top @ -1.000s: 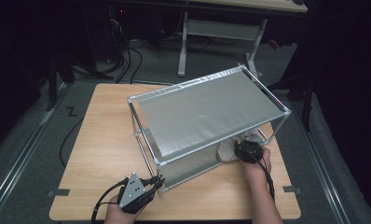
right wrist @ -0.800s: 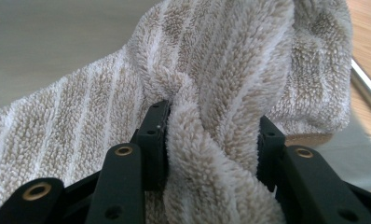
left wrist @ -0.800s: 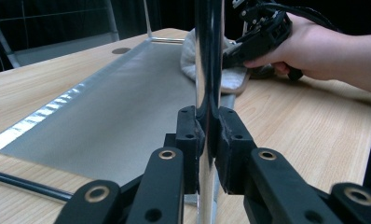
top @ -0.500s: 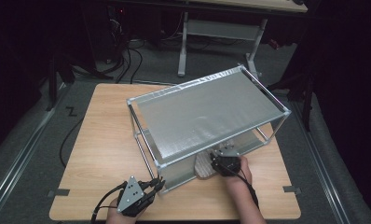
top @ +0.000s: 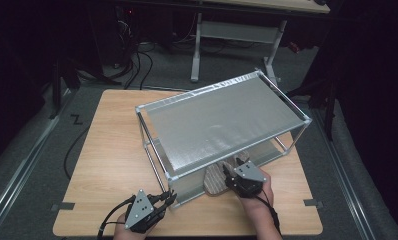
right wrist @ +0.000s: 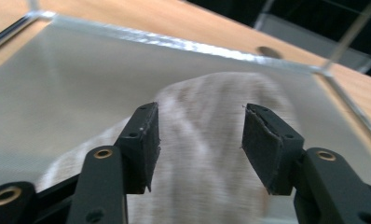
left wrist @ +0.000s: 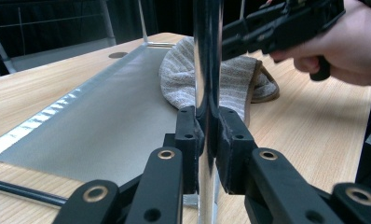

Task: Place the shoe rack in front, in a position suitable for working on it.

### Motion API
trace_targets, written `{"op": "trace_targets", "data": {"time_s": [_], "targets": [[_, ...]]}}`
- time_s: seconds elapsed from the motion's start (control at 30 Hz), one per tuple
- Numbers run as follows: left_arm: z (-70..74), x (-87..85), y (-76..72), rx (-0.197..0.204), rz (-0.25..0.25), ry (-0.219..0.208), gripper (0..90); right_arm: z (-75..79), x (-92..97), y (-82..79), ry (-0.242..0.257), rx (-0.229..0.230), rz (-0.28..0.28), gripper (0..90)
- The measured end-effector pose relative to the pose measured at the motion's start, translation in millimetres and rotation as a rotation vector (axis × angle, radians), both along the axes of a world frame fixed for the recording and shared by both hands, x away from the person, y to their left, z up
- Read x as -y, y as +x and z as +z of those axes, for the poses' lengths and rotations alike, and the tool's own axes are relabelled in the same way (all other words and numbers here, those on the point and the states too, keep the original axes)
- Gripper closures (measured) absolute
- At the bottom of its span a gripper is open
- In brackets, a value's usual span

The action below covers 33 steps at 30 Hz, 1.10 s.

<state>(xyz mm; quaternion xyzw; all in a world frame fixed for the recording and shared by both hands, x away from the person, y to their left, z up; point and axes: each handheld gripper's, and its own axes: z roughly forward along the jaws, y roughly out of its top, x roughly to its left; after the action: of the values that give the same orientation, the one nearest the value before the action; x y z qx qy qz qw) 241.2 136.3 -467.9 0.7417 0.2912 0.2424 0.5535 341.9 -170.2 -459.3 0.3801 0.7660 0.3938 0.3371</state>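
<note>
Grey-striped knit slipper (top: 218, 178) at lower centre of the high view, on the rack's (top: 227, 120) bottom shelf: soft, light, floppy; pinch its rim. Right gripper (right wrist: 200, 140) jaws, just opening, half apart, empty. Left gripper (left wrist: 207, 140) jaws clamped on rack post (left wrist: 207, 56).

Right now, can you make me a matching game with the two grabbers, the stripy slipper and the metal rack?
Things:
1. left gripper
2. right gripper
3. grey striped fabric slipper
4. silver two-tier metal rack

States:
A. lies half on the lower shelf, half on the light wooden table
B. fingers apart, just opened, nothing pressed between them
C. stands on the table
D. fingers clamped on the rack's shiny corner post

Pairs: 1-D, 2-B, 3-A, 4-C
</note>
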Motion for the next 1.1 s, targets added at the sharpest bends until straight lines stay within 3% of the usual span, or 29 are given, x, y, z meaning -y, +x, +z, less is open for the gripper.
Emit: {"op": "trace_targets", "data": {"time_s": [0.07, 0.1, 0.17, 0.2, 0.23, 0.3, 0.4, 0.47, 0.57, 0.6, 0.63, 0.8, 0.83, 0.97, 1.07, 1.1], "targets": [[0.0, -0.1, -0.2, 0.000, 0.000, 0.000, 79.4, -7.4, -7.4, 2.4, -0.038, -0.018, 0.017, 45.6], [0.0, -0.3, -0.1, -0.001, -0.001, -0.001, 79.3, -13.4, -9.4, 7.0, -0.073, -0.017, -0.010, 43.4], [-0.1, -0.3, -0.1, -0.001, -0.001, -0.002, 79.3, -15.7, -7.8, 10.4, -0.068, -0.027, -0.036, 41.4], [-0.1, -0.6, 0.2, 0.001, -0.003, -0.001, 79.3, -18.8, 0.7, 18.8, -0.048, -0.050, -0.092, 37.4], [-0.3, -0.9, 0.5, 0.000, -0.005, -0.003, 79.3, -19.8, 3.8, 21.5, -0.043, -0.065, -0.107, 35.5], [-0.5, -1.0, 0.5, 0.001, -0.005, -0.004, 79.3, -23.5, 10.9, 28.4, -0.025, -0.117, -0.125, 32.0], [-0.5, -1.0, 0.2, 0.001, -0.004, -0.004, 79.2, -27.7, 15.7, 33.6, -0.014, -0.152, -0.140, 29.4], [-0.5, -1.1, -0.7, -0.001, -0.002, -0.005, 79.1, -26.8, 16.1, 33.8, -0.008, -0.147, -0.145, 29.6], [-0.6, -1.6, -1.4, 0.001, -0.001, -0.001, 78.9, -14.1, 10.6, 19.3, -0.009, -0.021, -0.103, 49.0], [-0.6, -1.6, -1.4, 0.001, -0.001, -0.001, 78.9, -14.1, 10.6, 19.3, -0.009, -0.021, -0.103, 49.0], [-0.6, -1.6, -1.0, 0.002, -0.002, 0.000, 78.9, -10.7, 3.7, 13.0, -0.017, 0.002, -0.037, 53.2], [-0.6, -1.7, -1.5, -0.001, 0.000, -0.002, 78.9, -19.9, -0.9, 19.2, -0.072, -0.034, -0.073, 43.8], [-0.7, -2.1, -1.7, 0.000, -0.002, 0.000, 78.9, -22.0, 3.5, 25.2, -0.042, -0.068, -0.098, 38.7], [-1.0, -2.1, -0.9, 0.001, -0.003, 0.001, 78.9, -26.0, 9.5, 31.9, -0.012, -0.117, -0.121, 30.8], [-1.0, -2.1, -1.0, 0.001, -0.003, 0.002, 78.9, -28.1, 10.7, 34.3, -0.012, -0.129, -0.139, 26.1], [-1.0, -2.1, -1.2, 0.000, -0.003, 0.001, 78.9, -27.3, 13.0, 36.4, 0.015, -0.136, -0.150, 21.8]]}}
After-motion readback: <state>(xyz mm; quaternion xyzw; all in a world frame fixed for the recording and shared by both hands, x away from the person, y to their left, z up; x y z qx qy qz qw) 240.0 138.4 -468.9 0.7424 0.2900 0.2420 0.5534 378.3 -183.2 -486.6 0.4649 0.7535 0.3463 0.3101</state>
